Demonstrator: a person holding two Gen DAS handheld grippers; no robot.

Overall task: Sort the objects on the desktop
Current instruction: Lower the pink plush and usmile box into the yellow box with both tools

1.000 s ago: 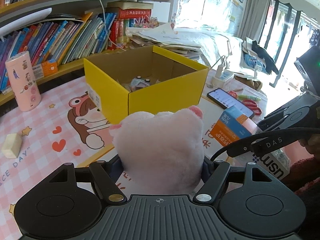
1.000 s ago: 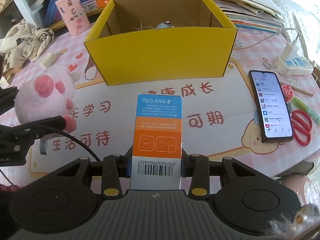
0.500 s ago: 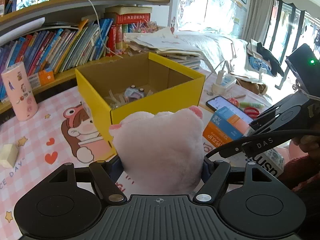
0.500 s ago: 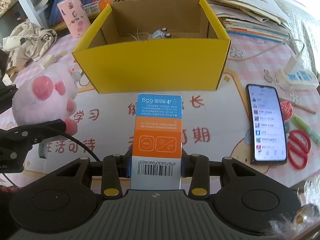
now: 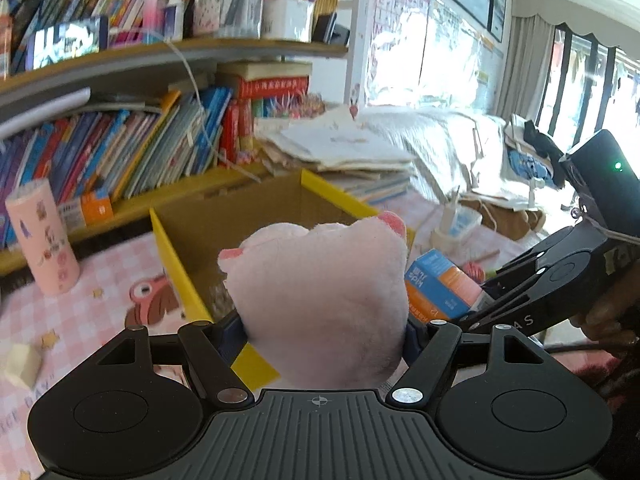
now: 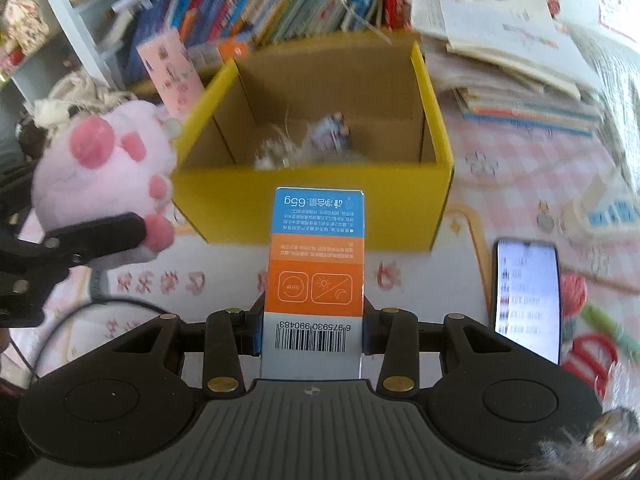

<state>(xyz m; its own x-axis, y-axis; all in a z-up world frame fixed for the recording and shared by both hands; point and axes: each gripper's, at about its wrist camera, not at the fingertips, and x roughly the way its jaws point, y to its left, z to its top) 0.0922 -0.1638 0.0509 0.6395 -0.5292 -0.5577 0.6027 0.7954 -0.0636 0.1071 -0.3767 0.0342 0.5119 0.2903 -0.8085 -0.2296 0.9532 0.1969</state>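
Note:
My left gripper [image 5: 324,332] is shut on a pink plush paw [image 5: 320,300] and holds it in the air just in front of the open yellow cardboard box [image 5: 176,256]. My right gripper [image 6: 314,332] is shut on a blue and orange carton [image 6: 316,264] with a barcode, held above the mat in front of the same box [image 6: 312,208]. The plush paw [image 6: 104,176] and the left gripper show at the left of the right wrist view. The carton [image 5: 440,288] shows at the right of the left wrist view. Small items [image 6: 316,144] lie inside the box.
A pink cylinder [image 5: 42,240] and a pale eraser [image 5: 22,364] stand on the pink mat at left. A phone [image 6: 526,300], red scissors [image 6: 592,360] and a charger [image 6: 604,212] lie to the right. Bookshelves and paper stacks [image 6: 512,48] are behind the box.
Both grippers have risen and moved closer to the yellow box with their objects still held. The box now looks larger and more from above in the right wrist view.

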